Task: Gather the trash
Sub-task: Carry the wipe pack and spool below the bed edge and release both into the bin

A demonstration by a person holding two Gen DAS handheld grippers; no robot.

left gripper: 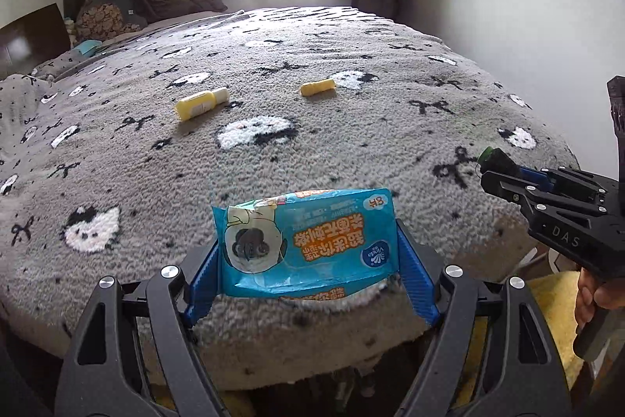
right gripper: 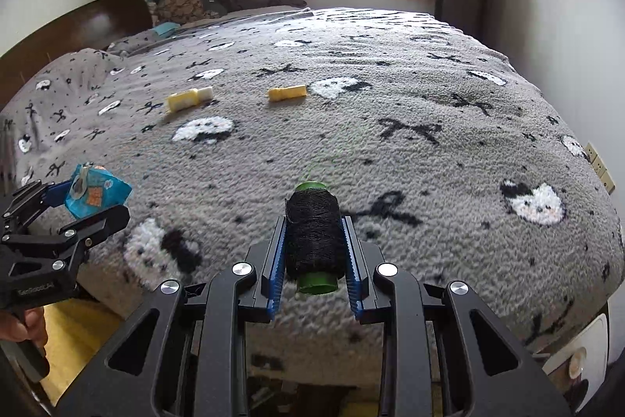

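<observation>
Four pieces of trash show: two held, two lying on the grey blanket (left gripper: pixel 351 73). The left gripper (left gripper: pixel 308 256) clamps one blue tissue pack (left gripper: pixel 308 245), its long axis running left to right across the jaws. The right gripper (right gripper: pixel 314 241) is clenched on one black thread spool (right gripper: pixel 314 233), its green core pointing away along the fingers. Far off, one yellow bottle (left gripper: pixel 199 103) and one yellow tube (left gripper: pixel 317 87) lie well apart, both lengthwise left to right.
</observation>
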